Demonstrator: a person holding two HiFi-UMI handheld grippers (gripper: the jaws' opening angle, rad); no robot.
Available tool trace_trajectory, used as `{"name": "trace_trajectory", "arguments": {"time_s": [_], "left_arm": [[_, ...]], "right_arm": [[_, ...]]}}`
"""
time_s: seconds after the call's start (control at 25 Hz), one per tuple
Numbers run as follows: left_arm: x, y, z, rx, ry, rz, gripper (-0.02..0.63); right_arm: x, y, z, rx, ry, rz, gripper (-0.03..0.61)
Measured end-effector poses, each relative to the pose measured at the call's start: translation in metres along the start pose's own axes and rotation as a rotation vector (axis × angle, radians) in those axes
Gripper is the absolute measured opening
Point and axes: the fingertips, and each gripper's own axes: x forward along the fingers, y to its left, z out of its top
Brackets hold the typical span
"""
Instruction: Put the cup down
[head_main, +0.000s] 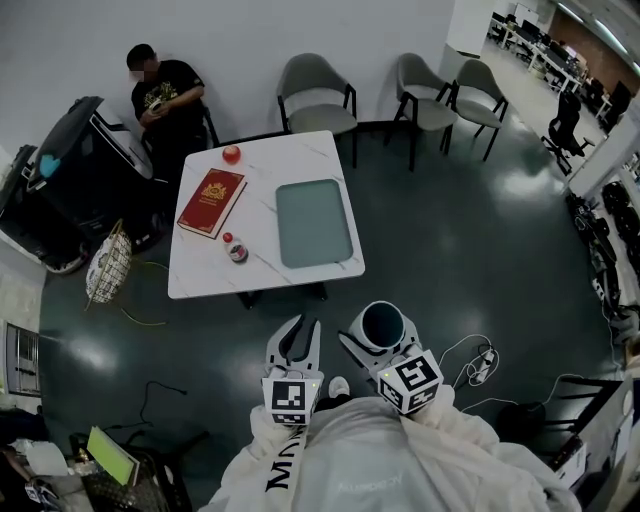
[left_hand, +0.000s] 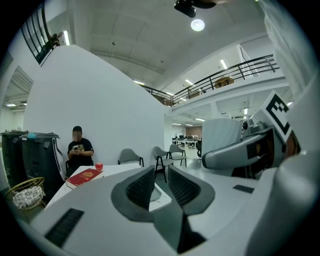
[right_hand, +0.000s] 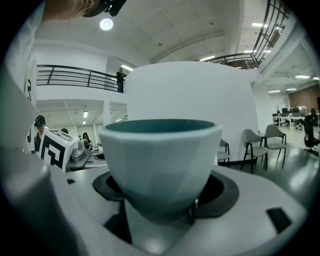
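Cup (right_hand: 162, 160) looks stiff, slick, breakable; right hand-held gripper (right_hand: 162, 197) clamps its lower wall; tabletop (head_main: 268, 160) lies at eleven o'clock.

We face the table (head_main: 262, 275); on it the tray (head_main: 313, 222) lies right, the book (head_main: 212, 202) left, the apple (head_main: 231, 154) behind the book, perhaps a small jar (head_main: 237, 251) before it. Nearer us, the cup (head_main: 383, 322) sits in our right gripper (head_main: 380, 345), the left gripper (head_main: 298, 340) beside it.

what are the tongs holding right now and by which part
The right tongs grip the cup low on its body, near the base, a jaw on each side. The left tongs hold nothing, jaws slightly apart.
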Motion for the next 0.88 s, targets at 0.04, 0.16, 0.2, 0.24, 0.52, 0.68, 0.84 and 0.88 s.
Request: {"name": "trace_trajectory", "arguments": {"time_s": [0.04, 0.16, 0.2, 0.24, 0.52, 0.68, 0.84, 0.88], "left_arm": [[0.001, 0.003, 0.000, 0.003, 0.001, 0.001, 0.094], [0.004, 0.011, 0.000, -0.002, -0.006, 0.010, 0.094], [0.005, 0.013, 0.001, -0.002, -0.008, 0.013, 0.094], [0.006, 0.015, 0.001, -0.001, -0.011, 0.016, 0.094], [0.014, 0.026, 0.005, -0.003, -0.016, 0.040, 0.094], [0.018, 0.029, 0.008, 0.013, -0.021, 0.051, 0.094], [0.024, 0.032, 0.006, 0.014, -0.008, 0.063, 0.094], [0.026, 0.032, 0.005, 0.018, -0.006, 0.062, 0.094]], "right_arm": [[0.003, 0.001, 0.000, -0.002, 0.002, 0.002, 0.373], [0.009, 0.000, 0.003, -0.011, 0.004, 0.001, 0.373], [0.011, -0.002, 0.005, -0.014, 0.003, 0.000, 0.373], [0.012, -0.003, 0.007, -0.017, 0.002, -0.002, 0.373], [0.022, -0.009, 0.014, -0.017, -0.004, 0.002, 0.373], [0.029, -0.017, 0.016, -0.009, -0.012, 0.004, 0.373], [0.036, -0.022, 0.017, 0.002, -0.018, 0.012, 0.373], [0.038, -0.024, 0.016, 0.005, -0.019, 0.013, 0.373]]}}
